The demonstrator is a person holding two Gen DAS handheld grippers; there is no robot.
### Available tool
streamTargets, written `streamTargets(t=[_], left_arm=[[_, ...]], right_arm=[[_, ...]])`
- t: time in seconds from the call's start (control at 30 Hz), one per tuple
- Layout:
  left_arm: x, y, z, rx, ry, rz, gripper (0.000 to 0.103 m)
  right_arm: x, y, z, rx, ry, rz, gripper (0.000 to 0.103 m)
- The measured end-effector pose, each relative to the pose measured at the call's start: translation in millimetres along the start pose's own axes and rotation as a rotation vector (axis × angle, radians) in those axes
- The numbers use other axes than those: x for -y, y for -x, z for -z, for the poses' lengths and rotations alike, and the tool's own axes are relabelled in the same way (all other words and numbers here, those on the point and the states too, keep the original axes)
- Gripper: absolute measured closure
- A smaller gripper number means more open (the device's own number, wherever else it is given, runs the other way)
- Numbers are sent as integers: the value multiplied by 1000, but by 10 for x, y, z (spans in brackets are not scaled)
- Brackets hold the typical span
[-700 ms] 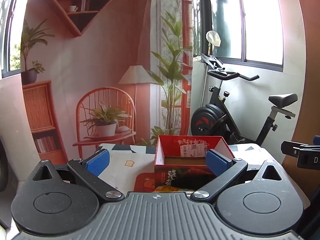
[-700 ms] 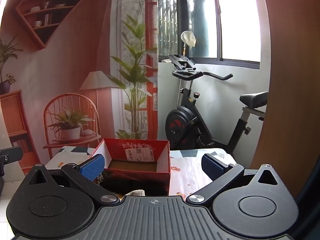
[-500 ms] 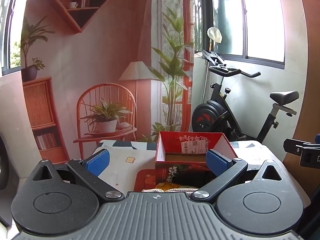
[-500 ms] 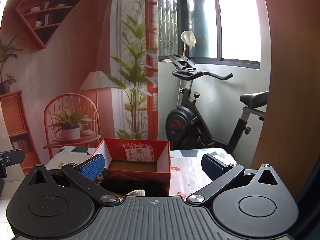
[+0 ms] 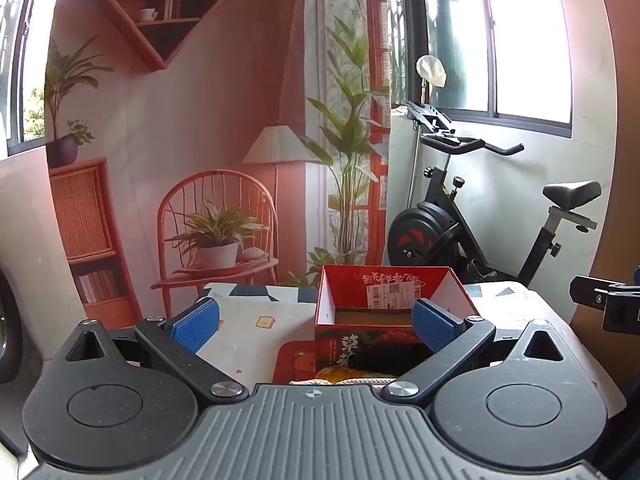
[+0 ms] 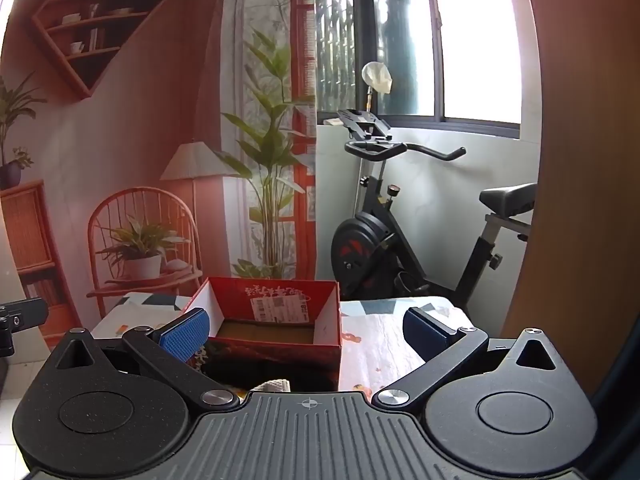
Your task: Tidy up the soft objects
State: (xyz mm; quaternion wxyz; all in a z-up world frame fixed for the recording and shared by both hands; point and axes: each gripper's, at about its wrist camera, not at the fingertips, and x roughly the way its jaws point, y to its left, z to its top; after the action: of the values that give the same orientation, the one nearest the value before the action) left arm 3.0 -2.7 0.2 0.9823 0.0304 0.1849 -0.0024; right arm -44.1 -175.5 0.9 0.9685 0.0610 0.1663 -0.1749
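Observation:
An open red cardboard box (image 5: pixel 384 312) stands on a table with a patterned cloth (image 5: pixel 256 328); it also shows in the right wrist view (image 6: pixel 276 320), and its visible inside looks empty. My left gripper (image 5: pixel 316 326) is open and empty, held above the table in front of the box. My right gripper (image 6: pixel 304 330) is open and empty, also in front of the box. A cream knitted soft thing (image 5: pixel 348 380) peeks out just under the left gripper body. A pale cloth edge (image 6: pixel 274 385) shows under the right gripper body. Most of both is hidden.
A printed backdrop with a chair and plants (image 5: pixel 216 216) hangs behind the table. An exercise bike (image 5: pixel 460 220) stands at the back right by the window. The right gripper's body (image 5: pixel 608 300) shows at the right edge of the left wrist view.
The left gripper has risen or tilted down slightly, so more of the tabletop and the knitted thing show. The right gripper has barely moved. Both stay open.

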Motion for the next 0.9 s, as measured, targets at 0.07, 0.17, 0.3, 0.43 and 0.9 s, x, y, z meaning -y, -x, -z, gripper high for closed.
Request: streamTargets(t=[0.07,0.17,0.3,0.43,0.9], left_arm=[[-3,2,1,3,-1,0,0],[-9,3,6,7,-2,0,0],[-3,11,12,12,-3,1,0],[-8,14,13,16,-4,2,0],[-11,13,8,16,-4,3,0]], right_arm=[[0,-2,3,0,-1,0,0],[-1,-3,7,0,-1,1,0],[-7,-1,12,0,-3,1,0],[-3,-7,18,-2,-3,1,0],[-5,-6,28,0,-6,3,0]])
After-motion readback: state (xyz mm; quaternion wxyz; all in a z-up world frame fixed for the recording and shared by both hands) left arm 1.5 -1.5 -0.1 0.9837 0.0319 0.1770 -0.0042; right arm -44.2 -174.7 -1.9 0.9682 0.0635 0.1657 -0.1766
